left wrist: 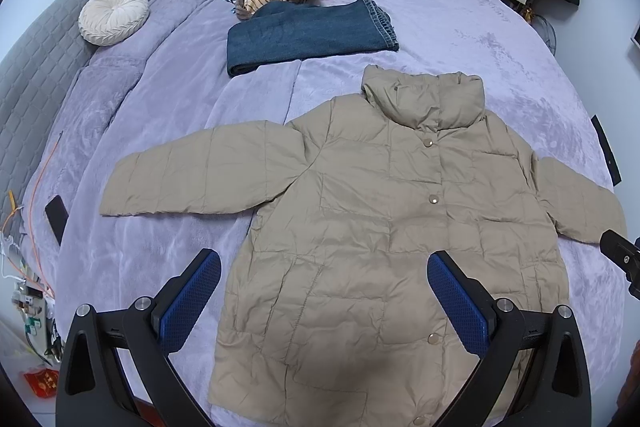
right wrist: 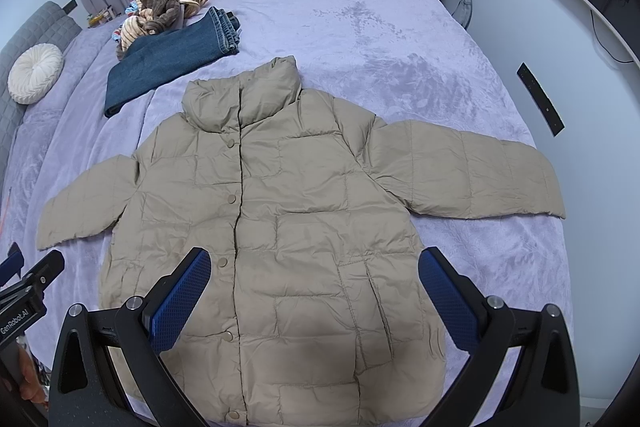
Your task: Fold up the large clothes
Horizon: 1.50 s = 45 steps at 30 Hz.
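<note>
The left gripper [left wrist: 324, 301] and right gripper [right wrist: 314, 297] are held spread wide, empty, above the hem of the beige puffer jacket [left wrist: 380, 227], which is laid flat, sleeves outstretched, on the lilac bedspread [left wrist: 480, 39]. Folded jeans [left wrist: 308, 33] lie beyond its collar.

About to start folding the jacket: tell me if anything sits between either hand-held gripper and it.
Nothing visible does. The jacket lies spread flat on the bed, directly below both open hand-held grippers, left and right. The folded jeans lie apart, beyond the collar.
</note>
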{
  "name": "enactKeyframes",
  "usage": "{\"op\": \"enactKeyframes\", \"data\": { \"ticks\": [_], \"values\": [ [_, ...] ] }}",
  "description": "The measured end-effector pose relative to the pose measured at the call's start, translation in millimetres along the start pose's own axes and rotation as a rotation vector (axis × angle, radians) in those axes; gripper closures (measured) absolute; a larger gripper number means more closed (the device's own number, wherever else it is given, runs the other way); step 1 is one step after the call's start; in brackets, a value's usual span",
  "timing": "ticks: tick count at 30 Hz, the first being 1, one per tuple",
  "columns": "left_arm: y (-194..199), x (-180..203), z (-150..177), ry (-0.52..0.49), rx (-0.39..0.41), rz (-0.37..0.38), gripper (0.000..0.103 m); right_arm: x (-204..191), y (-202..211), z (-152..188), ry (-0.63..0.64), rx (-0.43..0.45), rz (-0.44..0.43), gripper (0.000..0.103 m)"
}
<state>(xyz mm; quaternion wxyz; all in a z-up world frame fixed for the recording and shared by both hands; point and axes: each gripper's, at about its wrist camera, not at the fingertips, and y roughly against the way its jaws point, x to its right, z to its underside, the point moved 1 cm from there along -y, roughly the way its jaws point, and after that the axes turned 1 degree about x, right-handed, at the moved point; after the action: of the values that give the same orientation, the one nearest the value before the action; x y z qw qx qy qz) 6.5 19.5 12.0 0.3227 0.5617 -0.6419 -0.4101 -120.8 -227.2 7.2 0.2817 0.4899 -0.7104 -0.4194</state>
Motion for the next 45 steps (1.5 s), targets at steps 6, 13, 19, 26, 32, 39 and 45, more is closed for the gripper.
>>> {"op": "enactKeyframes", "data": {
  "ticks": [6,13,19,26,32,39,45],
  "values": [
    [0.6,-2.2,1.6,0.001,-0.001,0.0,0.0,-0.3,0.2,0.5,0.001,0.0,0.001,0.0],
    [0.6,-2.5,0.9,0.0,-0.002,0.002,0.0,-0.8,-0.1,0.5,0.002,-0.002,0.001,0.0],
    [1.4,-3.1,1.9,0.001,-0.004,0.002,0.0,-1.3,-0.6,0.0,0.001,-0.001,0.002,0.0],
    [-6.4,-7.4,9.0,0.005,-0.015,0.009,0.0,-2.0,0.4,3.1,0.004,-0.009,0.007,0.0],
    [-12.9,-9.4,0.8,0.006,-0.032,0.023,0.0,-8.7,-5.5,4.6,0.011,-0.018,0.014,0.0],
    [-31.1,-36.7,-1.0,0.063,-0.075,0.031,0.0,-20.2,-12.5,6.7,0.01,-0.034,-0.001,0.0],
    [-61.1,-90.7,9.6,0.162,-0.107,0.021,0.0,-52.1,-30.1,8.4,0.048,-0.072,-0.022,0.0]
  ]
}}
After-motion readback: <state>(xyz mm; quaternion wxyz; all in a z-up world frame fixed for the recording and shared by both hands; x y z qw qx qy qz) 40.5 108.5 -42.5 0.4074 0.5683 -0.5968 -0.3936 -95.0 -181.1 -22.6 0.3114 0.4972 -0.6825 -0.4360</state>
